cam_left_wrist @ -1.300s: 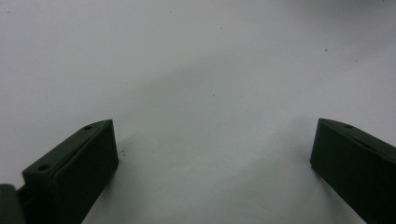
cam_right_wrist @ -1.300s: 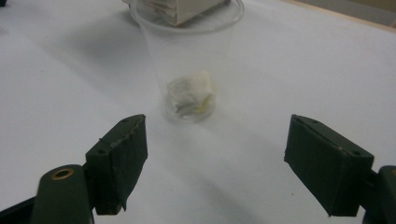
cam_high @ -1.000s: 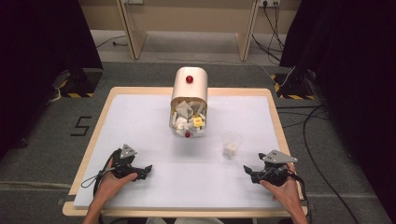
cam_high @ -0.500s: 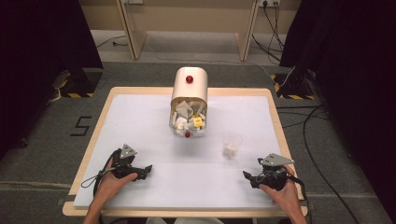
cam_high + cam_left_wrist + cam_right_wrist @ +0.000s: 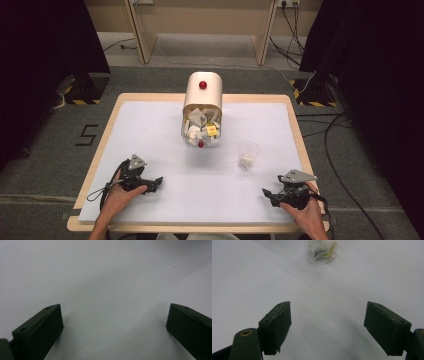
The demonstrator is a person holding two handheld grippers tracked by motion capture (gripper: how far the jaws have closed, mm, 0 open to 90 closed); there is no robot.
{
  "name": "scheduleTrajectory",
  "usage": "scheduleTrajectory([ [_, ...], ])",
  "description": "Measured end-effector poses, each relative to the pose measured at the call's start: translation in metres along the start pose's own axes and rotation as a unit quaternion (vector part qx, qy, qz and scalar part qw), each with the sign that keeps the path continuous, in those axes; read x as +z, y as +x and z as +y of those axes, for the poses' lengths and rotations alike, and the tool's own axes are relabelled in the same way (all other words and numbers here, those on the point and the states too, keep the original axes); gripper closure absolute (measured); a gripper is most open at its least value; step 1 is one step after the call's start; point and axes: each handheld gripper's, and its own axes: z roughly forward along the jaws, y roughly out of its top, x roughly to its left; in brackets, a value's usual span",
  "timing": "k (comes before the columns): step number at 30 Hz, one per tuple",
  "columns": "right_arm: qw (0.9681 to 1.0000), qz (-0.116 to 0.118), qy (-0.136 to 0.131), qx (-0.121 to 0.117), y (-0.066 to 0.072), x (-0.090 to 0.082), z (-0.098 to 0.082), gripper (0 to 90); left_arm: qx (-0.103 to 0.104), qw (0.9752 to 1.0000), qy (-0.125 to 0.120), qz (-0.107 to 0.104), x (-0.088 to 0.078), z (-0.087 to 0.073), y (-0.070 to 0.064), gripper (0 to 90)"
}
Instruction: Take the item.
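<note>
On the white worktop (image 5: 150, 125), a clear cup (image 5: 248, 155) is seen ahead of the right gripper (image 5: 270, 194), well apart; both grippers, left gripper (image 5: 156, 182) included, are spread wide near the front edge, holding nothing.

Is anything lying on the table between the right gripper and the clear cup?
Nothing: in the right gripper view, only bare white tabletop runs from the open right gripper to the clear cup. The high view agrees.
</note>
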Motion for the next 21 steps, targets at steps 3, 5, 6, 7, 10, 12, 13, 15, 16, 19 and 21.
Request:
scheduleTrajectory([
  [3,1.0000,-0.006,0.004,-0.006,0.000,-0.001,-0.002,22.3,0.000,1.0000,0.000,0.000,0.000,0.000,0.000,0.0],
  [5,1.0000,-0.001,0.008,0.000,0.000,-0.001,-0.005,22.3,0.000,1.0000,0.000,0.000,0.000,0.000,0.000,0.0],
  [6,0.9999,-0.002,0.010,0.002,0.000,0.000,-0.006,22.3,0.000,1.0000,0.001,0.000,0.000,0.000,0.000,0.0],
  [7,0.9999,-0.001,0.014,0.001,-0.001,0.000,-0.007,22.3,0.000,1.0000,0.001,0.000,0.000,0.000,0.000,0.0],
  [10,0.9997,0.003,0.025,0.002,0.000,0.002,-0.010,22.0,0.000,1.0000,0.000,0.000,0.000,0.000,0.000,0.0],
  [12,0.9998,0.001,0.022,-0.002,0.000,0.002,-0.012,21.7,0.000,1.0000,0.000,0.000,0.000,0.000,0.000,0.0],
  [13,0.9998,0.001,0.022,-0.004,0.001,0.001,-0.012,21.1,0.000,1.0000,0.001,0.000,0.000,0.000,0.000,0.0],
  [15,0.9998,-0.003,0.015,-0.010,0.002,0.002,-0.014,20.2,0.000,1.0000,0.000,0.000,0.000,0.000,0.000,0.0],
  [16,0.9999,-0.004,0.009,-0.009,0.003,0.002,-0.016,20.2,0.001,1.0000,0.001,0.000,0.000,0.000,0.000,0.0],
  [19,0.9999,-0.003,-0.014,-0.009,0.002,0.002,-0.022,20.1,0.000,1.0000,0.001,0.000,0.000,0.000,0.000,0.0],
  [21,0.9997,-0.001,-0.022,-0.009,0.002,0.001,-0.025,19.9,0.000,1.0000,0.001,0.000,0.000,0.000,0.000,0.0],
])
